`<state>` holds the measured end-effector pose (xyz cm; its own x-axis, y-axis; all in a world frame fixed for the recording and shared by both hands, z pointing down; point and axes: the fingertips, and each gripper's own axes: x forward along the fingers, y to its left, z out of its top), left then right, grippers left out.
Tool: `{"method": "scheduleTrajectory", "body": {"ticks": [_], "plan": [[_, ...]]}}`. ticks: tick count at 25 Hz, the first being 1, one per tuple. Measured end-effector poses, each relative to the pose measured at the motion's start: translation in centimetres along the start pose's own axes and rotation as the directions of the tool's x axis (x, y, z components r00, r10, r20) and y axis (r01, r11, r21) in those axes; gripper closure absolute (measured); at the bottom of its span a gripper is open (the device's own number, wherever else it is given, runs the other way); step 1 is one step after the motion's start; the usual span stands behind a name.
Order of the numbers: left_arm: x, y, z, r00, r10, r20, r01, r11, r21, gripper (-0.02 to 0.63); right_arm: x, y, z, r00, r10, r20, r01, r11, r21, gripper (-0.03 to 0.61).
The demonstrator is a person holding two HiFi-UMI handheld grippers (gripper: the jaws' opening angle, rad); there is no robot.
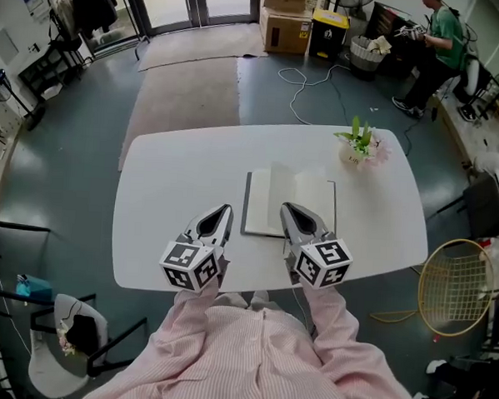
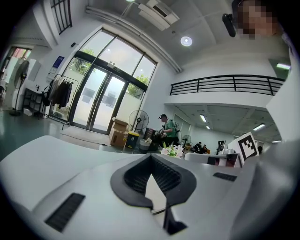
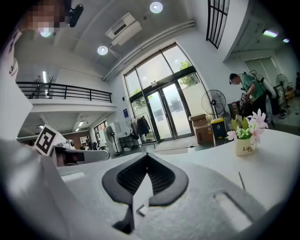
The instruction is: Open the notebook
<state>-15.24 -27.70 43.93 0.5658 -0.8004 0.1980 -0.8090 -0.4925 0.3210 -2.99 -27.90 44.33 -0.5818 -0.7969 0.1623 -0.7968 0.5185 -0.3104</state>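
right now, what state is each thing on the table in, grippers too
notebook: open, lying flat on the table
left gripper: shut, empty, just left of the notebook
right gripper: shut, empty, tip over the notebook's near edge
flower pot: upright, beyond the notebook's far right corner

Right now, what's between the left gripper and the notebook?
Nothing: in the head view only bare table separates the left gripper from the notebook.

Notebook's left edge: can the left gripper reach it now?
Probably yes: the left gripper sits just left of the notebook, only bare table between; its shut jaws would need opening.
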Motion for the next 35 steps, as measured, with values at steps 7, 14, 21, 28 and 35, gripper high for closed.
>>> {"method": "scheduleTrajectory", "body": {"ticks": [7,14,21,28,35], "plan": [[-1.1,-0.5,1.3,0.998,0.031,0.048,-0.032,0.999,0.027,0.612,-2.8,-1.8,2.1,0.997,-0.025,0.069,0.024,1.000,0.013,0.572],[-1.8,-0.6,2.2,0.996,0.044,0.080,-0.049,0.997,0.057,0.612,-5.2,-3.7,3.5,0.988,-0.092,0.125,0.088,0.996,0.033,0.572],[-2.2,-0.3,2.7,0.995,0.054,0.089,-0.060,0.995,0.075,0.612,-5.7,-4.1,3.9,0.982,-0.127,0.140,0.126,0.992,0.022,0.574],[-2.6,0.2,2.8,0.993,0.072,0.091,-0.080,0.994,0.081,0.612,-5.8,-4.3,3.7,0.979,-0.146,0.140,0.144,0.989,0.023,0.574],[-3.0,0.6,2.7,0.992,0.085,0.089,-0.092,0.993,0.075,0.612,-6.1,-4.7,3.7,0.975,-0.170,0.142,0.168,0.985,0.029,0.574]]}}
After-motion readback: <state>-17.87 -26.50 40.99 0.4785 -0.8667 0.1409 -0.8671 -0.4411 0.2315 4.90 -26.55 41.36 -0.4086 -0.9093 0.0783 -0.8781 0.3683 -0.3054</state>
